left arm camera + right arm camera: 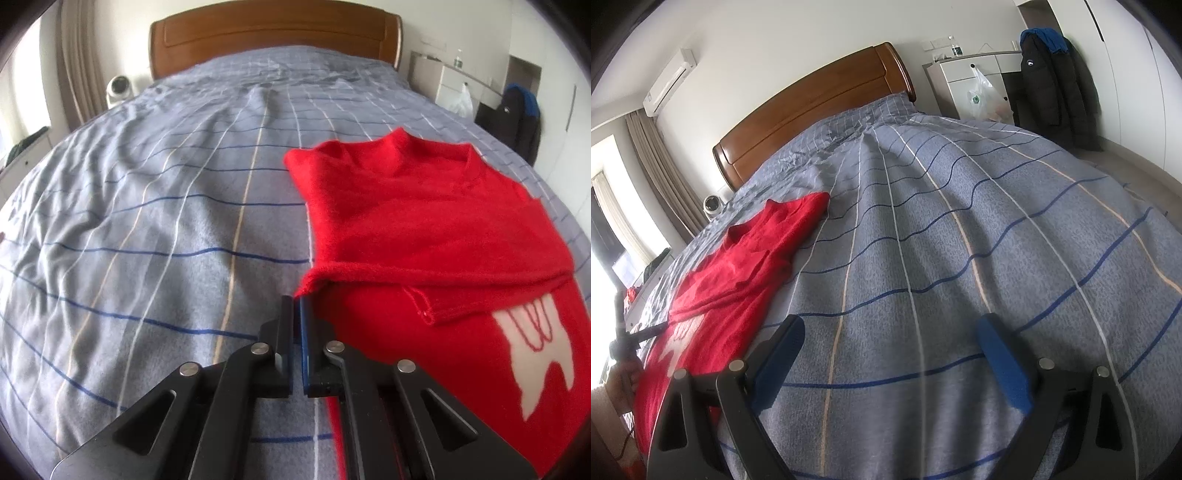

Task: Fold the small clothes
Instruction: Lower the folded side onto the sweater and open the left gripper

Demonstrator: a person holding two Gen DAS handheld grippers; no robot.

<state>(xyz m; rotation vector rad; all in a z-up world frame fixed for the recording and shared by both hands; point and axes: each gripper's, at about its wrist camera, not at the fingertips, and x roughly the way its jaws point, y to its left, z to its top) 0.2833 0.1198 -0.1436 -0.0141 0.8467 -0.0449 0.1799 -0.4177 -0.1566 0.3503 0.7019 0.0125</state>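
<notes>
We see one fuzzy red sweater (424, 221) at three o'clock, left tool (297, 306) clenched on its cuff, right tool (890, 332) released.

A wooden headboard (812, 110) stands behind the striped bedcover (923, 258); a dark coat (1052, 85) hangs beside a white cabinet (960, 74).

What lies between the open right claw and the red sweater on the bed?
Only bare striped bedcover: in the right wrist view, the right claw hangs open over it, and the red sweater lies apart, to its left.
</notes>
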